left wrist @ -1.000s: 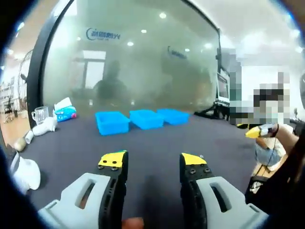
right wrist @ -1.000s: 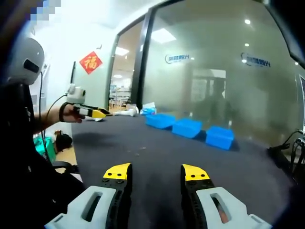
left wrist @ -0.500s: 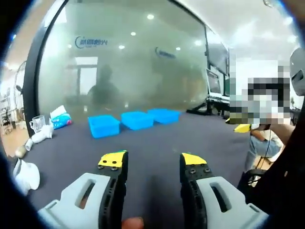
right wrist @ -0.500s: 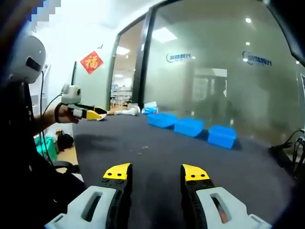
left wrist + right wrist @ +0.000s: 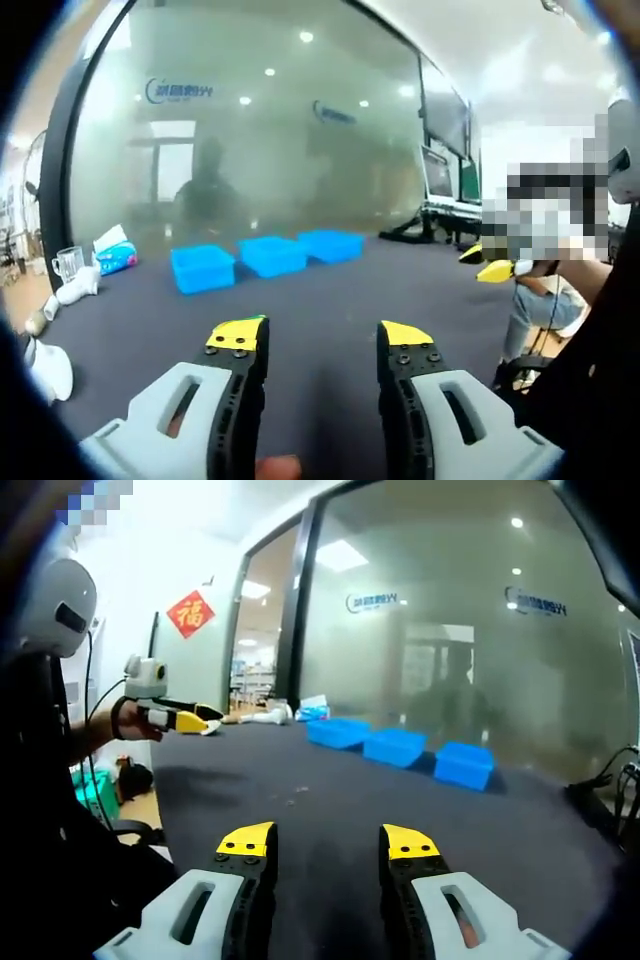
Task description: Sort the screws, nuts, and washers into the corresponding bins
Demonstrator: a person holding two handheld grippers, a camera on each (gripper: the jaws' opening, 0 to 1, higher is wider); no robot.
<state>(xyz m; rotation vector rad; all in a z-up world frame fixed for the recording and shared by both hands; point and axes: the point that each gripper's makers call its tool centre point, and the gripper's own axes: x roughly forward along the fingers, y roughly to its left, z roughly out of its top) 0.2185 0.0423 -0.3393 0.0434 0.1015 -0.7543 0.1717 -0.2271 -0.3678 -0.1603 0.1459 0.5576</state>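
Grey tool (image 5: 320, 345) bodies, blk jaws w/ yellow tips.

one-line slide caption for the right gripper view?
Open right tongs hover empty over the dark table; three blue bins wait by the glass wall, left tongs raised alongside.

— Where do the bins (image 5: 265, 260) stand?
— Three in a row on the table (image 5: 330, 300), near its far edge, just before the glass wall (image 5: 250, 130).
— And toward the far left corner?
— A glass mug (image 5: 66, 264), a tissue pack (image 5: 112, 252).
— The small parts (image 5: 290, 798)?
— Scattered mid-table, well short of the bins, too small to tell apart.
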